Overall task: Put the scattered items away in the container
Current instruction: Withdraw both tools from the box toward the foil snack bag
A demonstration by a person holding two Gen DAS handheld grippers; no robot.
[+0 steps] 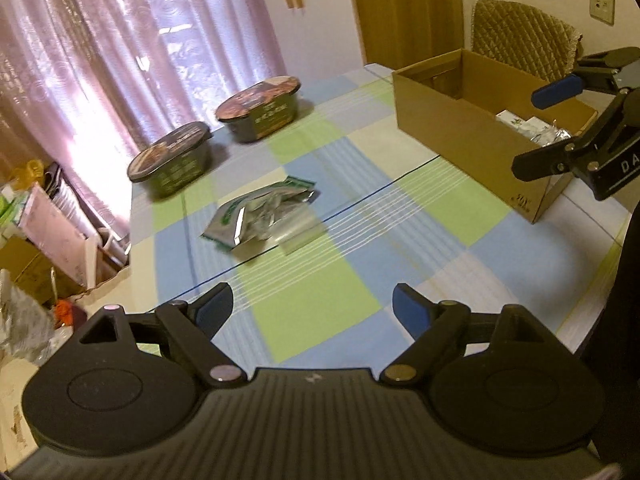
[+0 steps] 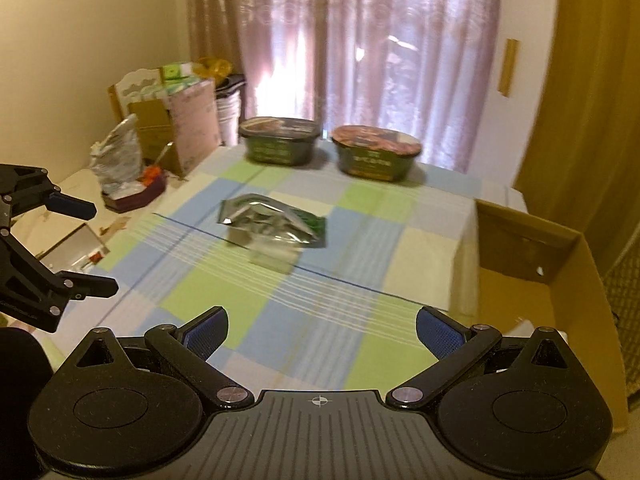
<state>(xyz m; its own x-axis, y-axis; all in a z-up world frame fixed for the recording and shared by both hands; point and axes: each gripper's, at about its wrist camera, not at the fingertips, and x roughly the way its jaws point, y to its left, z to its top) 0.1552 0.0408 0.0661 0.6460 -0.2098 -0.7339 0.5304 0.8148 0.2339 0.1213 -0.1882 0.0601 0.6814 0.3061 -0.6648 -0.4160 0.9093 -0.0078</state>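
Your left gripper point(image 1: 312, 308) and right gripper point(image 2: 320, 332), both spread and empty, hover over the counter point(image 1: 320, 320). Ahead lies the crumpled foil pouch point(image 1: 264, 216); pinch a flat edge. Beyond: two lidded bowls point(image 1: 170, 158), cardboard box point(image 1: 460, 136).

I see a checked tablecloth point(image 1: 340, 200) of woven cloth, matt, under what looks like a clear glossy sheet. Near the table's middle lies a crinkled foil pouch point(image 1: 264, 216), silvery and shiny. The cardboard box point(image 1: 460, 136) at the right edge is plain brown, matt (foil packets glint inside). Two bowls point(image 2: 280, 146) at the far edge look like dark plastic with glossy printed lids. My left gripper point(image 1: 312, 310) is matt black plastic with blue textured pads point(image 2: 438, 336).
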